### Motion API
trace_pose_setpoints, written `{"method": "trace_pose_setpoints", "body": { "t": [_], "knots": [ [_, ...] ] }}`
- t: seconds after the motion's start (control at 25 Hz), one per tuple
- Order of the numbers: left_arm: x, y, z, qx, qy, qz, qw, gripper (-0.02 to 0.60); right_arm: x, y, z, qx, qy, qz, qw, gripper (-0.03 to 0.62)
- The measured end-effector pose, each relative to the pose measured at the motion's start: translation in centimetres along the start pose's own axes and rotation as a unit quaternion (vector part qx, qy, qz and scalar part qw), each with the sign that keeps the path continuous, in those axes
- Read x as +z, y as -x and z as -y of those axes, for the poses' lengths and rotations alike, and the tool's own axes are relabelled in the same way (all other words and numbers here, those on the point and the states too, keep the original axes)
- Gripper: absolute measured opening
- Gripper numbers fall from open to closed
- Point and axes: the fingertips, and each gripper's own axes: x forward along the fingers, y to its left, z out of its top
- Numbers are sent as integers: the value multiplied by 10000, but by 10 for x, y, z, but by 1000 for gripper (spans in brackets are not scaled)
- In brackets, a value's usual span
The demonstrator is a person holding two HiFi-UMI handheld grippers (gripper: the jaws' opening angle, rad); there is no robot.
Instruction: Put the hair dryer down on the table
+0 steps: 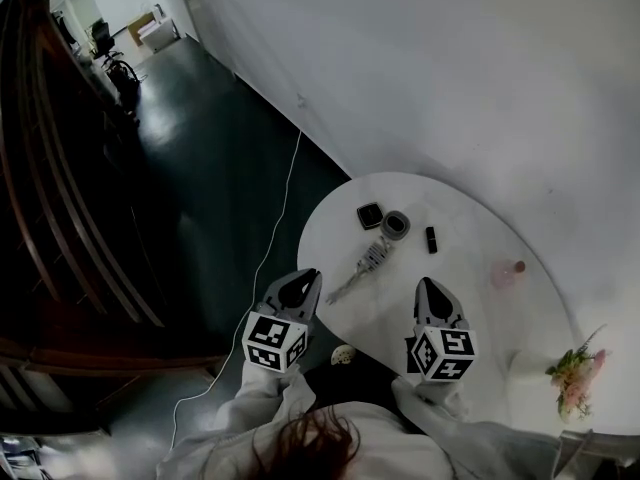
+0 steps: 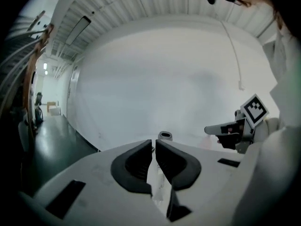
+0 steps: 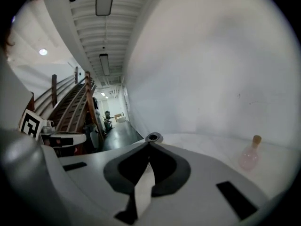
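Two grippers are held above the near edge of the table (image 1: 470, 218), and both are empty: the left gripper (image 1: 309, 275) is seen in its own view (image 2: 154, 143) with its jaws brought together to a thin slit, and the right gripper (image 1: 425, 284) is seen in its view (image 3: 149, 145) with its tips touching. The hair dryer (image 1: 378, 250) is gripped by neither; it is set down on the tabletop ahead of them, roughly between the lines of the two, and well apart from both. From each gripper view only its ring-shaped head is seen, just beyond the jaw tips (image 2: 164, 135) (image 3: 153, 138). The table is white and rounded and is placed against a plain white wall (image 1: 450, 68); a black square case (image 1: 370, 215) lies just beside the dryer's head, and a pink bottle (image 1: 507, 273) is seen further right. A dark, glossy floor (image 1: 220, 168) is crossed by a thin white cable (image 1: 283, 208). The dryer's long axis is laid diagonally in the head view: the head is at the far right end, towards the wall, and the handle is pointed back towards the left gripper
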Motion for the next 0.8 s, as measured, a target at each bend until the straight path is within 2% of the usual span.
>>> {"method": "trace_pose_setpoints", "body": {
  "t": [0.08, 0.16, 0.32, 0.48, 0.8],
  "knots": [
    [8, 1, 3, 175, -425, -24, 9989, 34, 9, 4, 1, -36, 178, 107, 9998, 49],
    [16, 3, 0, 349, -574, 47, 9977, 32, 19, 9, 2, -58, 213, 242, 9995, 49],
    [27, 7, -4, 497, -500, 265, 9972, 32, 33, 18, 11, -137, 62, 481, 9987, 48],
    [26, 5, -7, 590, -401, 291, 9970, 31, 32, 19, 24, -277, -49, 468, 9985, 48],
    [43, 2, -1, 501, -295, 553, 9968, 31, 42, 23, 30, -238, -91, 639, 9976, 48]
  ]
}}
